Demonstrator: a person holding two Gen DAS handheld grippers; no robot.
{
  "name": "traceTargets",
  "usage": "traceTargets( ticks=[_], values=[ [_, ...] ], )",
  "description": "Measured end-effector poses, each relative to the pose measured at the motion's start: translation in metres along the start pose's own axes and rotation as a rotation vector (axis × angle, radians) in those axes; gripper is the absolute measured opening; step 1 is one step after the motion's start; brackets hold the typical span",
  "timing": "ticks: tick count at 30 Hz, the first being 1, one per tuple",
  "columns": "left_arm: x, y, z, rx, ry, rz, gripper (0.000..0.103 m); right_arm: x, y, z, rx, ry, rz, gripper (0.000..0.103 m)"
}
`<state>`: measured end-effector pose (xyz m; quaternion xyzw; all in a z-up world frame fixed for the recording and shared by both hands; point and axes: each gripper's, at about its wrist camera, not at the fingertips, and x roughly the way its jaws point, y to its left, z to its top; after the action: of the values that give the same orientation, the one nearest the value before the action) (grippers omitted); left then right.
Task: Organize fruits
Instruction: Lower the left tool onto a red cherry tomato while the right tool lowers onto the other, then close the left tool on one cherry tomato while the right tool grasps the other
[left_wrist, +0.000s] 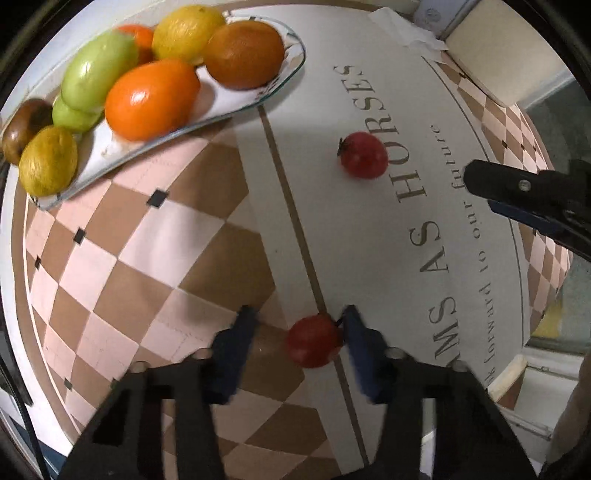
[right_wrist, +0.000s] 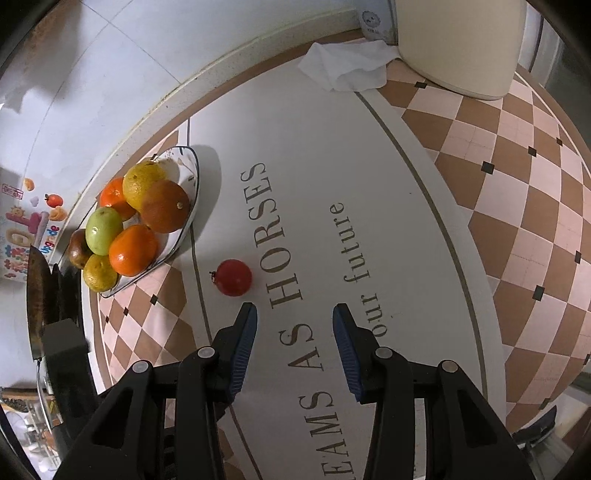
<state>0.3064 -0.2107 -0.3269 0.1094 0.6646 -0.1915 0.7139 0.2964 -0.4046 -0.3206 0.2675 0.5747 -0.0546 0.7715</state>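
A glass plate (left_wrist: 280, 79) at the upper left holds several fruits: oranges, lemons, green apples and a brown one. It also shows in the right wrist view (right_wrist: 184, 229). My left gripper (left_wrist: 299, 321) is open, with a small red fruit (left_wrist: 314, 341) between its blue fingers, against the right finger, resting on the table mat. A second red fruit (left_wrist: 364, 155) lies further out on the mat, seen too in the right wrist view (right_wrist: 233, 277). My right gripper (right_wrist: 294, 314) is open and empty, just behind and right of that fruit; its fingers (left_wrist: 517, 184) show in the left wrist view.
The mat has printed lettering and a brown-pink checker pattern. A white cloth (right_wrist: 347, 66) and a cream container (right_wrist: 458, 44) stand at the far edge. A knife block with a rusty blade (right_wrist: 40, 288) is at the left, near the white tiled wall.
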Motion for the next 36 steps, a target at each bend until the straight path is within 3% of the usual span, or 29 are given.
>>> traceTargets(
  ticks=[2, 7, 17, 18, 20, 27, 30, 32, 36],
  values=[
    [-0.002, 0.003, 0.0, -0.002, -0.004, -0.011, 0.025, 0.005, 0.004, 0.001, -0.014, 0.009, -0.002, 0.046],
    [-0.012, 0.029, -0.005, -0.061, -0.018, 0.0, 0.025, 0.021, 0.021, 0.007, -0.055, 0.019, 0.012, 0.046],
    [-0.034, 0.119, -0.02, -0.348, -0.032, -0.065, 0.023, 0.064, 0.063, 0.02, -0.158, 0.04, -0.001, 0.045],
    [-0.036, 0.124, -0.022, -0.369, -0.035, -0.074, 0.023, 0.067, 0.067, 0.018, -0.176, 0.038, -0.012, 0.042],
    [-0.041, 0.133, -0.02, -0.395, -0.045, -0.085, 0.023, 0.067, 0.074, 0.016, -0.217, 0.028, -0.019, 0.035],
    [-0.053, 0.154, -0.023, -0.425, -0.066, -0.108, 0.023, 0.057, 0.089, 0.001, -0.243, 0.043, 0.04, 0.035],
    [-0.062, 0.16, -0.025, -0.425, -0.059, -0.129, 0.026, 0.048, 0.096, -0.004, -0.251, 0.043, 0.068, 0.035],
    [-0.063, 0.165, -0.031, -0.417, -0.023, -0.142, 0.04, 0.043, 0.101, -0.008, -0.262, 0.044, 0.08, 0.035],
    [-0.055, 0.158, -0.034, -0.385, 0.016, -0.129, 0.046, 0.039, 0.111, -0.02, -0.285, 0.058, 0.094, 0.035]
  ],
)
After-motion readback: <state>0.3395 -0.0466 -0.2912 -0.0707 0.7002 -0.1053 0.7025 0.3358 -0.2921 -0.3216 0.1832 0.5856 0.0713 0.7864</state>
